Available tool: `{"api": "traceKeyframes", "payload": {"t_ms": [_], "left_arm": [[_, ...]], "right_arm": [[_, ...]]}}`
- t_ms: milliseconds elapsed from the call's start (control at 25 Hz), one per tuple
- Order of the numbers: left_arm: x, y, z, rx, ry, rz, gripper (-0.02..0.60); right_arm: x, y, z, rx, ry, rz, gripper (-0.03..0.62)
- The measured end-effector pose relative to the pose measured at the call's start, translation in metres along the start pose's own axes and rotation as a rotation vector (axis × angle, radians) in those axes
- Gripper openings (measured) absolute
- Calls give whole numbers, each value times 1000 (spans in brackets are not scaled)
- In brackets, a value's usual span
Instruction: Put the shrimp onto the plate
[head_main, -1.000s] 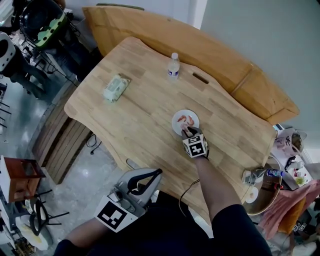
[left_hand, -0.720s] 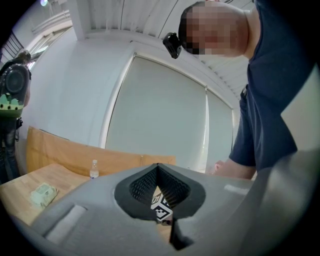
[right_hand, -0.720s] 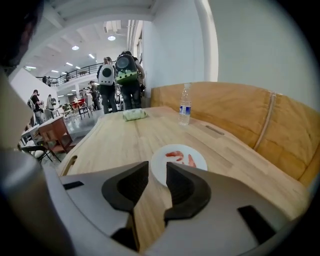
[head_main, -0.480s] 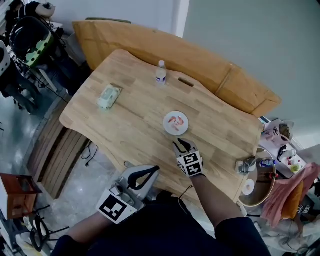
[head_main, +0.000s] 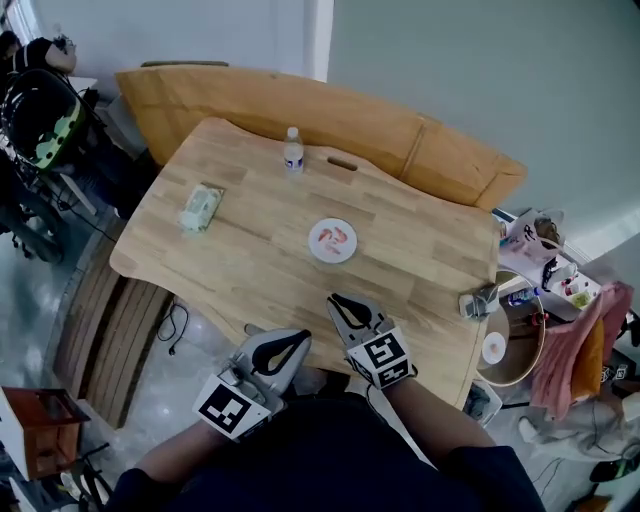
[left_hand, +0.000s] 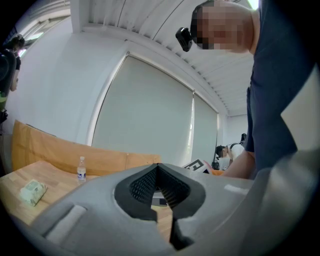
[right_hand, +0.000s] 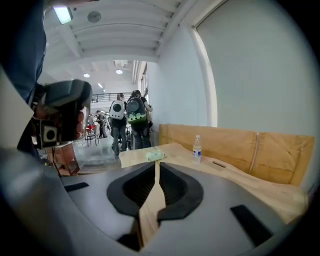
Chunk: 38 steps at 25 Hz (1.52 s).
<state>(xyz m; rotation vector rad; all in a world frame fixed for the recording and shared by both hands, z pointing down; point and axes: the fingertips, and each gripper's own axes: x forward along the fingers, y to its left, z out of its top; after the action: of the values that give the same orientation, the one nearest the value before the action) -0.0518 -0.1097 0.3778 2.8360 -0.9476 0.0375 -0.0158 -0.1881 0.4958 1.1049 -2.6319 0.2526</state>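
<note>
An open, lab-like workspace: a bare wooden table (head_main: 260, 270) at centre, cluttered equipment (head_main: 40, 115) at upper left, and people with backpacks (right_hand: 126, 117) in a lit hall, mid-left of the right gripper view.

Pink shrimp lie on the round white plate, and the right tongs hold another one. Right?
No. The right tongs hold nothing: the right gripper view shows their closing jaws empty. Pink shrimp do lie on the round white plate.

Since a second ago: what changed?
The right gripper pulled back from the plate toward the person; its jaws are closing with nothing between them. The shrimp stayed on the plate. The left gripper, bottle and wipes pack are unchanged.
</note>
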Motion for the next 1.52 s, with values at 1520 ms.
{"api": "traceKeyframes", "payload": {"t_ms": [1520], "left_arm": [[-5,-13,1,36,10,-42,-2]], "right_arm": [[-83,81,91,-5,-244,69,9]]}}
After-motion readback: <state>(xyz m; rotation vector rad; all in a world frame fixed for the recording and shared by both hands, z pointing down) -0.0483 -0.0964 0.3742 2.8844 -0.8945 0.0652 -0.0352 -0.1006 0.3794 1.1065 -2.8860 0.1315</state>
